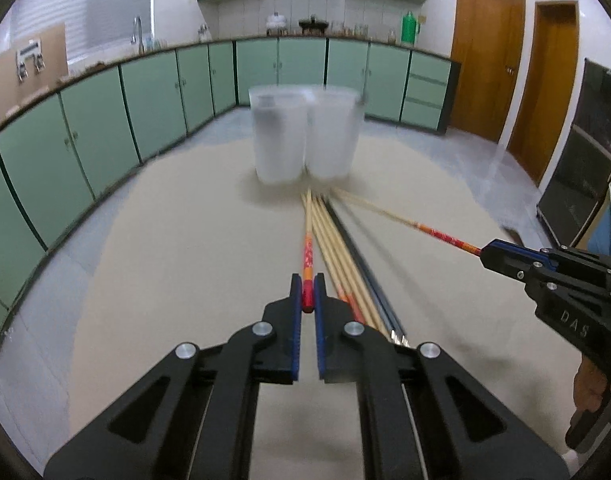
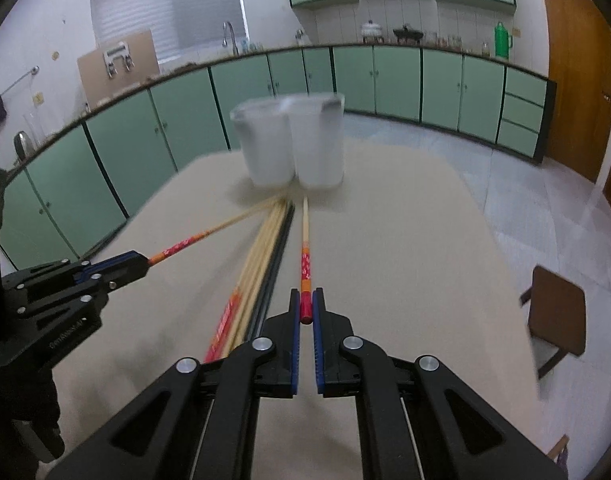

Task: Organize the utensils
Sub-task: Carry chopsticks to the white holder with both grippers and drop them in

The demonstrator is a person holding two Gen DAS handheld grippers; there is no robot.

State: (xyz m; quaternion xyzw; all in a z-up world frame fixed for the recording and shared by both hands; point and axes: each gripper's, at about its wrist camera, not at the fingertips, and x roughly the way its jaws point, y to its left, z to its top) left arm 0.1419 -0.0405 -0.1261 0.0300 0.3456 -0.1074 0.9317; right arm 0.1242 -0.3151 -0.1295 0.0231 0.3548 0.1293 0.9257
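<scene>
Between the blue pads of the left gripper [image 1: 308, 292] sits the red butt end of a red-handled chopstick [image 1: 308, 256], clamped tight, its pale shaft running straight ahead over the beige table [image 1: 165, 260]. Just to the right of those fingers lies a bundle of loose chopsticks [image 1: 337, 248] on the tabletop: several plain bamboo ones, a dark pair along their right edge, and at least one more with a red and orange handle partly tucked under the fingers. Further to the right, the right gripper [image 1: 485, 254] shows from the side, clenched on the handle of a second red chopstick [image 1: 437, 236] that slants toward the same point ahead.

From the right wrist view, that gripper [image 2: 306, 300] pinches its chopstick [image 2: 305, 256] by the red end in the same way, with the bundle [image 2: 261, 264] just to its left and the left gripper [image 2: 145, 260] beyond that.

Ahead of both grippers, where the chopstick tips converge, stand two translucent white cups [image 1: 303, 136] side by side and touching or nearly so; they are blurred, so their contents cannot be made out. Green cabinets [image 1: 153, 92] line the far walls.
</scene>
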